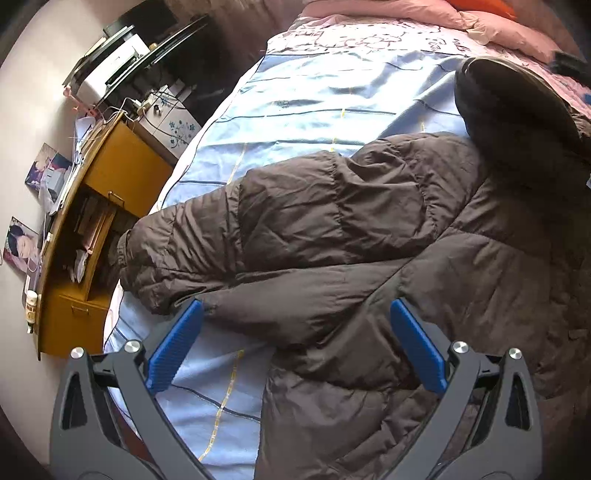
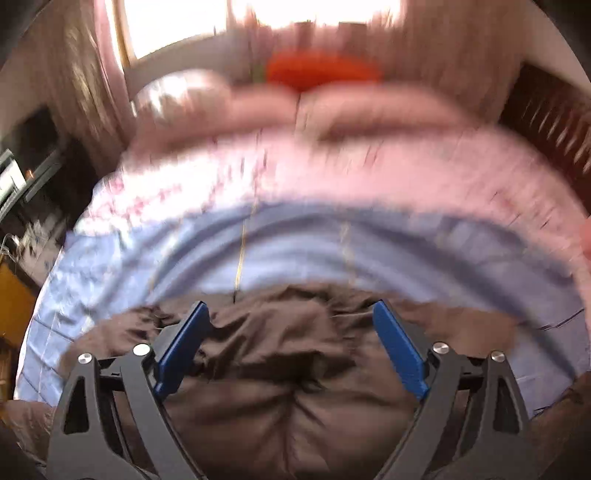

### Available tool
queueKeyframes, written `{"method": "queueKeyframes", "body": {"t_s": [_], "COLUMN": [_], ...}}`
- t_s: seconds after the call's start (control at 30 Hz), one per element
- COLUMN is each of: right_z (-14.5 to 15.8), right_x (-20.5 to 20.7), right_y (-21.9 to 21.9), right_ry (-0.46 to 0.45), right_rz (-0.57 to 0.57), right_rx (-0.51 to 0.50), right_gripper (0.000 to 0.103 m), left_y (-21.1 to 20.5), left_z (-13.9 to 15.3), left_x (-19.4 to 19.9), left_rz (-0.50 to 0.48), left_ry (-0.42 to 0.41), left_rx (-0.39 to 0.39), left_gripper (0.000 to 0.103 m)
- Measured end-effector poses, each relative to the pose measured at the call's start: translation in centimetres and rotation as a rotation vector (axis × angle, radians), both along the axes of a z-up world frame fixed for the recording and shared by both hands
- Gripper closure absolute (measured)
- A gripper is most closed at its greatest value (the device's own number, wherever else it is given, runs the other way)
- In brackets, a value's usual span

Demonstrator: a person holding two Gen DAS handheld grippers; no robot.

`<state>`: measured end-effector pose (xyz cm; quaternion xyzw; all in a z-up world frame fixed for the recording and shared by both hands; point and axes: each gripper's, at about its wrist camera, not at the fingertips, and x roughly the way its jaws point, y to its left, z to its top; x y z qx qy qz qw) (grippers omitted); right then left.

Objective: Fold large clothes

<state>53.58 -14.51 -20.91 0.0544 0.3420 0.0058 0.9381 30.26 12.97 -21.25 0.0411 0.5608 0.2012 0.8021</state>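
A large brown puffer jacket (image 1: 351, 236) lies spread on a bed with a light blue sheet (image 1: 325, 103). One sleeve stretches left toward the bed's edge, its cuff (image 1: 129, 254) near the edge. My left gripper (image 1: 295, 310) is open and empty, its blue fingers (image 1: 177, 343) straddling the sleeve's lower seam just above the fabric. In the blurred right wrist view the jacket (image 2: 288, 369) fills the lower middle. My right gripper (image 2: 291, 314) is open over it, with bunched fabric between the wide-apart fingers.
A yellow wooden desk (image 1: 92, 229) with cluttered shelves stands left of the bed. A pink quilt (image 1: 406, 14) and an orange cushion (image 2: 321, 70) lie at the head of the bed. A dark rounded object (image 1: 517, 110) rests on the jacket's upper right.
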Motion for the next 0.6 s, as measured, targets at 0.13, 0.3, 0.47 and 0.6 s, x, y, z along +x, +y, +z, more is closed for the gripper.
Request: {"method": "queueKeyframes", "body": {"t_s": [0.13, 0.3, 0.47, 0.6], "right_z": [-0.6, -8.4, -0.3, 0.8], "right_x": [-3.1, 1.6, -5.8, -12.0], "right_y": [3.2, 4.8, 6.3, 11.6], "right_ry": [-0.014, 0.258, -0.015, 0.066], "right_rz": [0.069, 0.065, 0.023, 0.311], "right_rx": [-0.233, -0.350, -0.216, -0.093], "right_gripper": [0.001, 0.001, 0.004, 0.001], "left_y": [-0.6, -1.1, 6.0, 17.4], "left_z": [1.8, 2.0, 1.4, -2.1], "left_x": [-0.9, -0.7, -1.1, -2.6], "left_rz": [-0.002, 0.007, 0.166, 0.346], "left_ry": [-0.042, -0.112, -0.128, -0.072], "left_rx": [-0.031, 0.065, 0.101, -0.239], "left_gripper": [0.002, 0.002, 0.002, 0.002]}}
